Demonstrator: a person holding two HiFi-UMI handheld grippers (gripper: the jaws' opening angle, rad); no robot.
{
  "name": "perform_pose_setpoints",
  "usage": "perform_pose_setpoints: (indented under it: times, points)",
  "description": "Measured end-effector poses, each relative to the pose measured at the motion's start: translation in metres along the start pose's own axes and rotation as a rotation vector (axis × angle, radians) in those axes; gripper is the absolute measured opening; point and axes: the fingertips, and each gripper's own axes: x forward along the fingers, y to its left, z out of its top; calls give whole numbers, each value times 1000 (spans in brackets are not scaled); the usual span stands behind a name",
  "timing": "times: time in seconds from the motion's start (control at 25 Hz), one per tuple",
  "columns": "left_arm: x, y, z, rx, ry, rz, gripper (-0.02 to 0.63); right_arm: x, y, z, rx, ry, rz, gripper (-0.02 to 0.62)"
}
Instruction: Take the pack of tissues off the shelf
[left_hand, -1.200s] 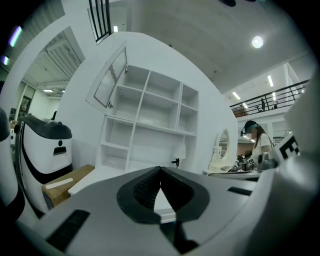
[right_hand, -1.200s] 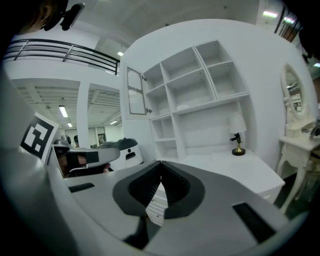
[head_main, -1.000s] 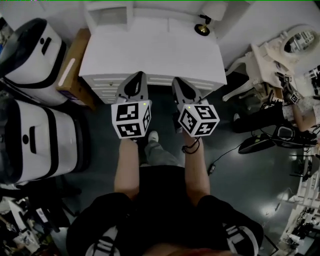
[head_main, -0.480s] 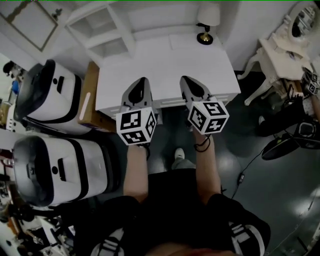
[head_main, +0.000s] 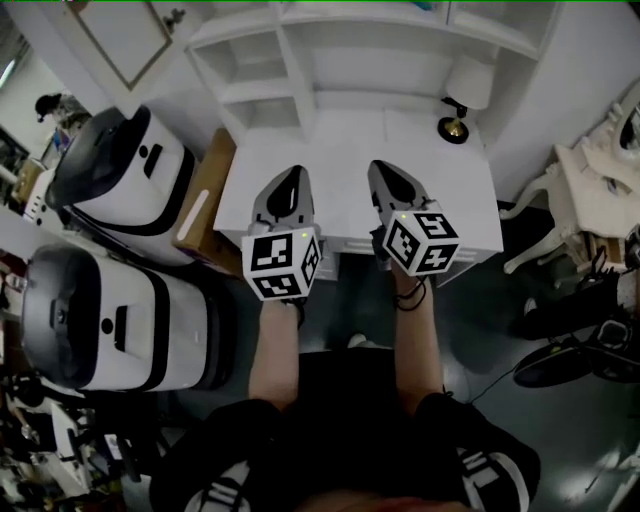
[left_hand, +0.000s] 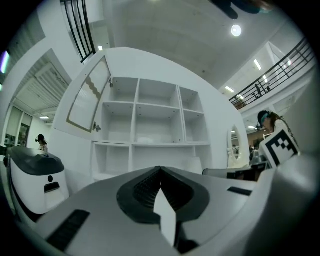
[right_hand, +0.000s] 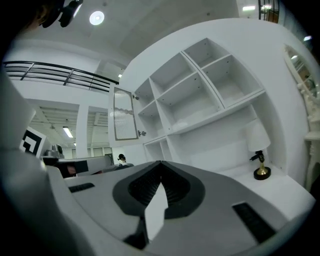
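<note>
Both closed, left tongs (head_main: 293, 173), right tongs (head_main: 384, 167), tissue pack (left_hand: 145, 140) shelved well ahead

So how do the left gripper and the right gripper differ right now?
The left gripper is on the brown box's side; the right gripper is on the lamp's side. The wrist behind the right gripper wears a dark band; the wrist behind the left gripper is bare. Both are shut and empty, pointing toward the shelf.
</note>
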Motion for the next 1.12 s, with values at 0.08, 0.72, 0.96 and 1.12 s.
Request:
perform_pose_setpoints:
  times: [0.08, 0.72, 0.96, 1.12]
  points:
    - [-2, 13, 0, -9, -5, 34, 12, 12, 8, -1, -10, 7, 35, 20]
    - [4, 46, -17, -51, 41, 103, 11, 49, 19, -29, 0, 88, 102, 20]
    - [33, 34, -19, -64, 42, 50, 12, 51, -9, -22, -6, 80, 45, 20]
    - [53, 24, -20, -81, 32, 7, 12, 53, -30, -15, -24, 79, 1, 20]
